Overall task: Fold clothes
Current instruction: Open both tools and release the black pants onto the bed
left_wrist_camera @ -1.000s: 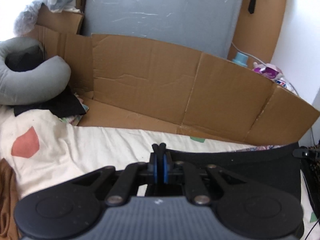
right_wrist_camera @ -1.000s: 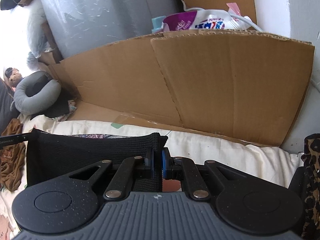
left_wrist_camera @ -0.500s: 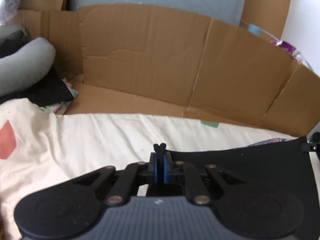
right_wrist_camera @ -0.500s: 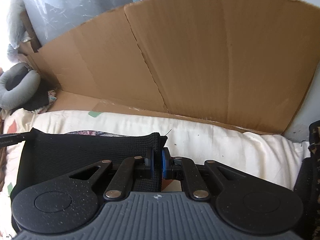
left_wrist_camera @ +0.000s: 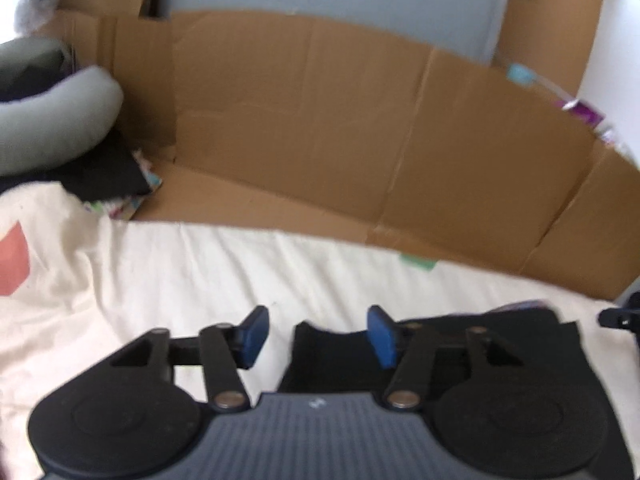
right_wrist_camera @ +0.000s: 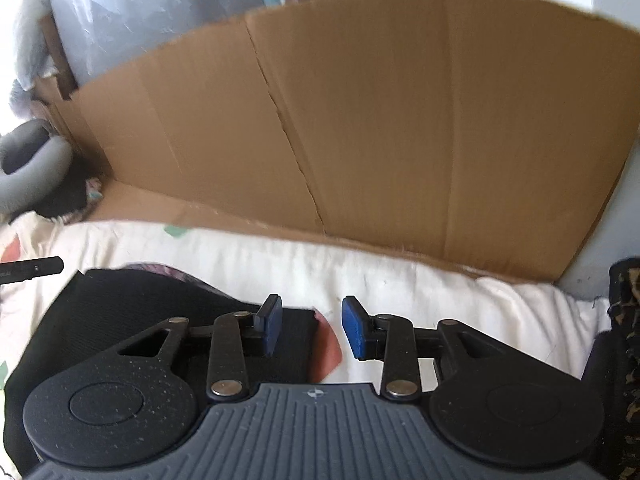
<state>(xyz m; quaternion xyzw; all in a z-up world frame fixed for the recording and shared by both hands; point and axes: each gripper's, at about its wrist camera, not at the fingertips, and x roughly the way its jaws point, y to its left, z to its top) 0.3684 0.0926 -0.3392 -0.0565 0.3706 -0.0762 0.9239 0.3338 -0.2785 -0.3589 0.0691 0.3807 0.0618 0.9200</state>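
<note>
Both claws spread wide, holding nothing: left gripper, right gripper; black garment flat on cream sheet near its back edge; brown cardboard wall just behind; grey neck pillow at back left corner.

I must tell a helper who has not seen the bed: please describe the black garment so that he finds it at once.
Start from the brown cardboard wall behind the bed, then come down to the cream sheet before it. The black garment lies flat there, below both open tongs; it is the only dark ribbed cloth on the pale sheet.
</note>
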